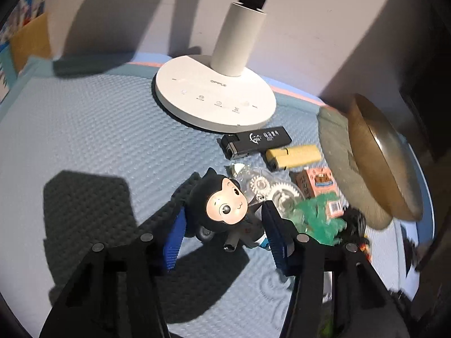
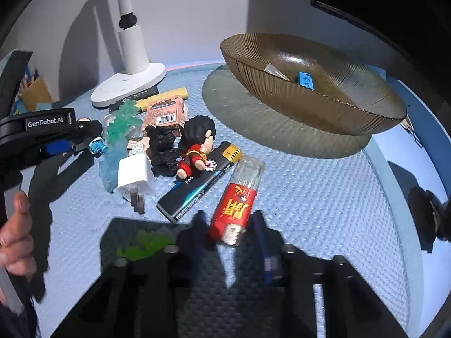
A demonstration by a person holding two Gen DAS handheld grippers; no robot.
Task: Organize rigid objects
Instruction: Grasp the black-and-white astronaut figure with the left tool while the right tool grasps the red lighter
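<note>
two views — left jaws (image 1: 222,233) around figurine (image 1: 225,205), right jaws (image 2: 229,235) clenching lighter (image 2: 238,200)

The white lamp base (image 1: 215,100), in the upper middle of the left wrist frame, carries the word "OPPLE" near its stem. At the left edge of the right wrist frame, the black body of the left gripper (image 2: 45,125) reads "GenRobot.AI" in white. The black lighter (image 2: 197,181) at the centre of that frame shows the letters "PAS" along its side. The pink box (image 2: 166,115) above it bears a barcode, its digits too small to read. Gold Chinese characters stand on the red lighter (image 2: 236,205).
</note>
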